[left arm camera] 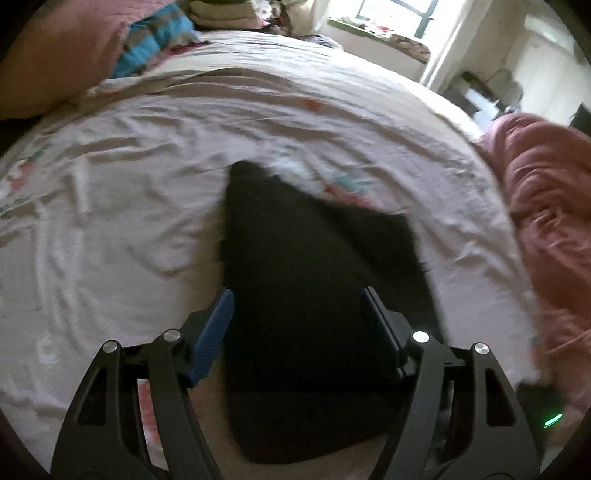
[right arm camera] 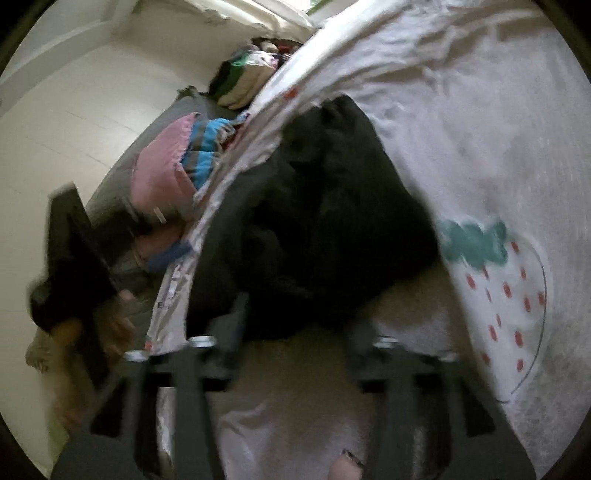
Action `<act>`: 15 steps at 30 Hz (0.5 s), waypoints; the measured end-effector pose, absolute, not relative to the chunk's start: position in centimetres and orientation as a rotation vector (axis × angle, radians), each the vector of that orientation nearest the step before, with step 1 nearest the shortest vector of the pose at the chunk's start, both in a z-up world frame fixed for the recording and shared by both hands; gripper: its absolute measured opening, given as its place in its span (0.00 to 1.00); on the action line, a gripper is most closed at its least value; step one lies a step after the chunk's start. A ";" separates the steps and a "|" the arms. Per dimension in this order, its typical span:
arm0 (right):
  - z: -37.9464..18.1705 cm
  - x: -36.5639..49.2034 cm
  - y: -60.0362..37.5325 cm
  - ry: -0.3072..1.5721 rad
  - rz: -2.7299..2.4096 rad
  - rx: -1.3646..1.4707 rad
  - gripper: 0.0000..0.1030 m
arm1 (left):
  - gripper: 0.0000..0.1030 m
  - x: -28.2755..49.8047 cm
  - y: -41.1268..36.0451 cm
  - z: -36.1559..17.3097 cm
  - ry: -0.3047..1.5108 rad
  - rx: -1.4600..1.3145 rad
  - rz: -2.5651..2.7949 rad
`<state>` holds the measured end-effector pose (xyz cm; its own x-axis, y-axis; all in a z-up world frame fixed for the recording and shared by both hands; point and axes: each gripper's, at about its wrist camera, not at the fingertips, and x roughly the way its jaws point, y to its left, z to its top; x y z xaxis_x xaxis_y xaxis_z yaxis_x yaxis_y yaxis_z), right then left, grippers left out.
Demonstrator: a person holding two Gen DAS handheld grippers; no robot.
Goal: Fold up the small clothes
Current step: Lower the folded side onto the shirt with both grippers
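Note:
A small black garment (left arm camera: 310, 295) lies flat on the pale printed bedsheet (left arm camera: 122, 206). My left gripper (left arm camera: 297, 299) hovers just above its near part, jaws wide open with blue pads (left arm camera: 212, 332), holding nothing. In the right wrist view the same black garment (right arm camera: 325, 214) looks bunched on the sheet (right arm camera: 480, 129). My right gripper (right arm camera: 295, 314) is blurred by motion, its jaws spread apart at the garment's near edge; nothing is held between them.
A pink blanket (left arm camera: 546, 229) lies at the bed's right side. A pink pillow (left arm camera: 55, 55) and a blue striped cloth (left arm camera: 155, 40) sit at the head of the bed, with folded piles (left arm camera: 229, 14) behind. A strawberry print (right arm camera: 506, 295) marks the sheet.

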<state>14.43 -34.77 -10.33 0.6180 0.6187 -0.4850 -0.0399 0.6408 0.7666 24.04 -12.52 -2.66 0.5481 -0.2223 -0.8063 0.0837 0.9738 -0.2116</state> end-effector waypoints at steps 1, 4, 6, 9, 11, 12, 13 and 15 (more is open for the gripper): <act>-9.8 14.7 -34.8 0.816 0.424 0.786 0.60 | 0.61 23.7 -11.9 -3.4 0.983 -0.152 -0.174; -9.3 16.7 -35.3 0.819 0.412 0.780 0.63 | 0.61 23.2 -10.8 -5.0 1.010 -0.170 -0.179; -9.6 18.2 -35.7 0.844 0.420 0.800 0.63 | 0.61 23.0 -10.7 -5.3 1.003 -0.180 -0.185; -9.9 20.4 -36.1 0.862 0.438 0.793 0.56 | 0.61 22.9 -11.1 -5.0 0.999 -0.165 -0.197; -9.4 21.3 -35.5 0.870 0.454 0.716 0.24 | 0.60 22.8 -11.6 -4.8 0.993 -0.146 -0.199; -9.0 21.5 -35.3 0.865 0.460 0.687 0.22 | 0.60 22.8 -11.9 -4.8 0.993 -0.143 -0.205; -8.2 21.4 -35.2 0.851 0.463 0.650 0.20 | 0.60 22.8 -12.2 -4.8 0.994 -0.140 -0.213; -6.9 21.1 -35.3 0.816 0.462 0.586 0.19 | 0.60 22.4 -12.7 -4.7 0.988 -0.124 -0.215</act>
<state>21.09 -35.28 -6.93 0.6031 0.5894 -0.5374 -0.1577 0.7486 0.6441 22.44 -12.65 -4.66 0.5316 -0.2357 -0.8135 0.1236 0.9718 -0.2008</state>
